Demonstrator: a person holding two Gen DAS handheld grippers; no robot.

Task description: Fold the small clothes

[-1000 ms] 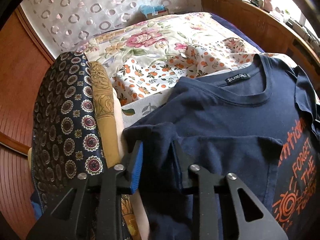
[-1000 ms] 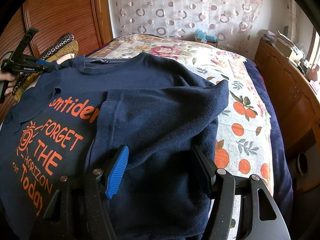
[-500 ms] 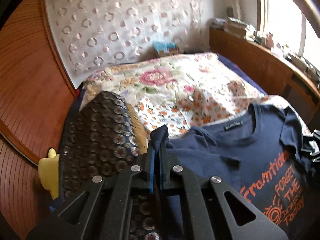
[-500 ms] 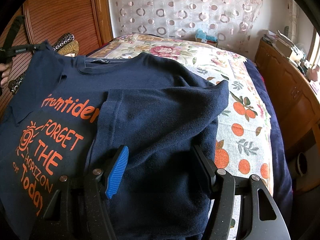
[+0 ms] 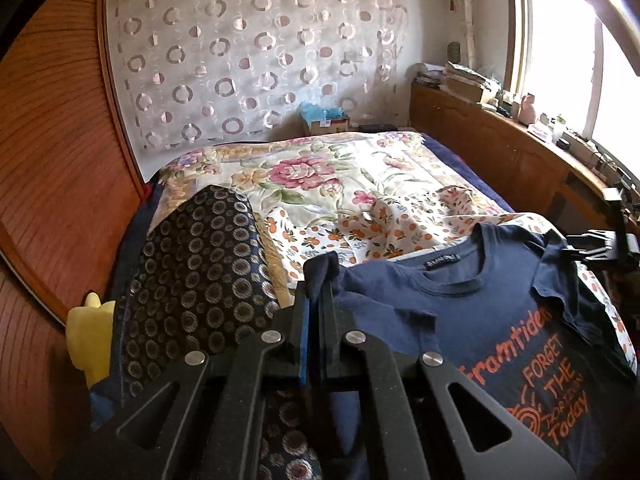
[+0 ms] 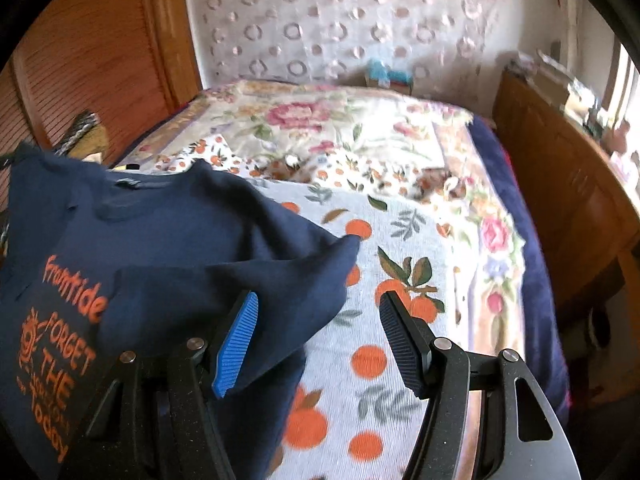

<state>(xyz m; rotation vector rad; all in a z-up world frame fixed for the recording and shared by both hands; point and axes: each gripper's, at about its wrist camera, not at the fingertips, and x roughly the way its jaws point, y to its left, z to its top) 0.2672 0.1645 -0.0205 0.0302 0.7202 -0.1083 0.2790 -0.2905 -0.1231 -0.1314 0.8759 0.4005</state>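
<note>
Left tool [image 5: 318,308] now clamped on the navy T-shirt [image 5: 480,312] sleeve, lifted off the bed [image 5: 320,176] at 9 o'clock. Right tool [image 6: 316,340], jaws apart, has been pulled back toward 3 o'clock off the folded sleeve. Left sleeve fold judged next.

**Legible markings**

Navy T-shirt [image 5: 500,312]: orange chest print reads "Framtiden", followed by "FORGET THE HORIZON" and "Today" beside a sun emblem. The woven neck label [image 5: 442,259] carries lettering too small to read. No other text is legible.
</note>
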